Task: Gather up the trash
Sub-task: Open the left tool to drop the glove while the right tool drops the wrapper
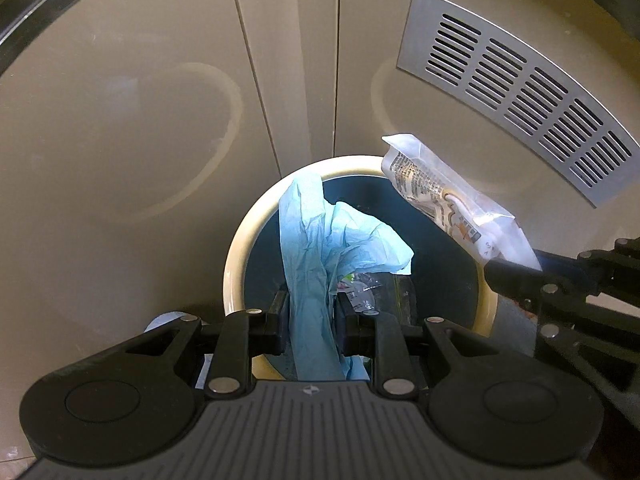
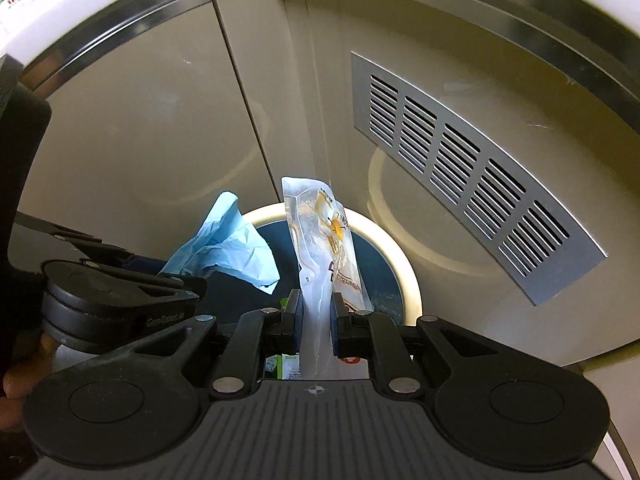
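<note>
While both pieces of trash hang over the round bin with the cream rim and dark inside, neither has been let go yet. The left hand-held gripper is clamped narrow on a crumpled light-blue disposable glove, which droops above the bin's mouth. The right hand-held gripper pinches, just as narrowly, a clear plastic wrapper with orange and black print, also over the opening. Some scraps already lie in the bin, so collecting looks well along; what is left, as I judge it, is releasing these two. Print on the wrapper is too small and warped to read. A slotted grey vent plate sits on the beige cabinet panel behind
</note>
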Available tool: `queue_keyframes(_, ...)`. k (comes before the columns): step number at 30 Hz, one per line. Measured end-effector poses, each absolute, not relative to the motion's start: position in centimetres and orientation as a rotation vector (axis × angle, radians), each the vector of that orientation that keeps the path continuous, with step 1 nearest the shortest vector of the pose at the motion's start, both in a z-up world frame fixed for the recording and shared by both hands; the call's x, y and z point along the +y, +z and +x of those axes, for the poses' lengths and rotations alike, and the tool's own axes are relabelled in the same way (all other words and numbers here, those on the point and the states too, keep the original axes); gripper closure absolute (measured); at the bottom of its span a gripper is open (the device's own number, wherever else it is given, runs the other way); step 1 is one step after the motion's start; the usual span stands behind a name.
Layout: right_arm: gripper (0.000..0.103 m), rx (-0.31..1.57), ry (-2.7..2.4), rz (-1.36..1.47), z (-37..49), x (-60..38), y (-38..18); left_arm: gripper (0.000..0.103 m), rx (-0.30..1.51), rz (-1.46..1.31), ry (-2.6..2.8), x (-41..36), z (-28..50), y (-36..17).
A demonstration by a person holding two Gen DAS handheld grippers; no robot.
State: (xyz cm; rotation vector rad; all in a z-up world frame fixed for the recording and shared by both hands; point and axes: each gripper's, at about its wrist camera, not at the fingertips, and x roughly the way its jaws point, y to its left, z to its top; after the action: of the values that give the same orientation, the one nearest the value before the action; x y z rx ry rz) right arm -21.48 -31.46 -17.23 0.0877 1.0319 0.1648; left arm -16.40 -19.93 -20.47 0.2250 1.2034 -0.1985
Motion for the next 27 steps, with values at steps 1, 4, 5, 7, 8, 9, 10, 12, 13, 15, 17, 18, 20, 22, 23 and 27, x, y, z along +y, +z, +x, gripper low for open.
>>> queue_keyframes(1,0.088,1.035,0.165,0.087,-21.3,-31.4,-17.4,0.077,1.204,0.226,-0.2,-20.0,-16.4,-20.6)
queue_keyframes(4,0.088,1.045,0.166,0.087,-20.7,-31.2,-17.8,0.077,1.192,0.247,-0.198,-20.3,-16.7,-20.8)
queue_keyframes(5,0.088,1.049,0.165,0.088,-20.6,-31.2,-18.0,0.077,1.192,0.252,-0.196,-20.3,-16.6,-21.0)
queue_keyframes(7,0.088,1.053,0.164,0.091,-20.3,-31.2,-18.3,0.077,1.199,0.248,-0.198,-20.4,-16.4,-21.4)
queue_keyframes(8,0.088,1.055,0.163,0.091,-20.1,-31.2,-18.4,0.076,1.203,0.244,-0.199,-20.4,-16.4,-21.6)
queue_keyframes(9,0.088,1.056,0.162,0.091,-20.0,-31.2,-18.6,0.076,1.206,0.24,-0.201,-20.4,-16.3,-21.7)
queue_keyframes(10,0.087,1.057,0.16,0.092,-19.9,-31.1,-18.7,0.074,1.207,0.236,-0.204,-20.4,-16.2,-21.7)
queue_keyframes(12,0.084,1.06,0.155,0.094,-19.8,-31.0,-18.8,0.062,1.201,0.235,-0.198,-20.4,-16.1,-21.8)
queue_keyframes(13,0.084,1.062,0.149,0.095,-19.7,-31.0,-18.9,0.047,1.197,0.24,-0.194,-20.3,-16.1,-21.8)
queue_keyframes(15,0.079,1.057,0.137,0.099,-20.0,-31.2,-18.6,0.022,1.18,0.245,-0.176,-20.2,-16.2,-21.6)
queue_keyframes(17,0.069,1.055,0.118,0.106,-19.9,-31.5,-18.5,0.01,1.153,0.252,-0.149,-19.8,-16.3,-21.4)
queue_keyframes(18,0.06,1.055,0.109,0.111,-20.2,-31.6,-18.3,0.009,1.153,0.251,-0.146,-19.6,-16.3,-21.3)
queue_keyframes(20,0.049,1.055,0.102,0.123,-20.3,-31.9,-18.1,0.008,1.174,0.237,-0.157,-19.2,-16.1,-21.1)
queue_keyframes(22,0.04,1.048,0.107,0.125,-20.6,-31.9,-17.9,0.008,1.202,0.227,-0.165,-18.8,-16.0,-20.9)
queue_keyframes(23,0.039,1.042,0.112,0.116,-20.8,-31.8,-17.7,0.008,1.211,0.225,-0.17,-18.7,-16.1,-20.7)
queue_keyframes(27,0.027,1.008,0.141,0.095,-21.9,-31.8,-16.2,0.006,1.189,0.211,-0.19,-17.6,-17.1,-19.1)
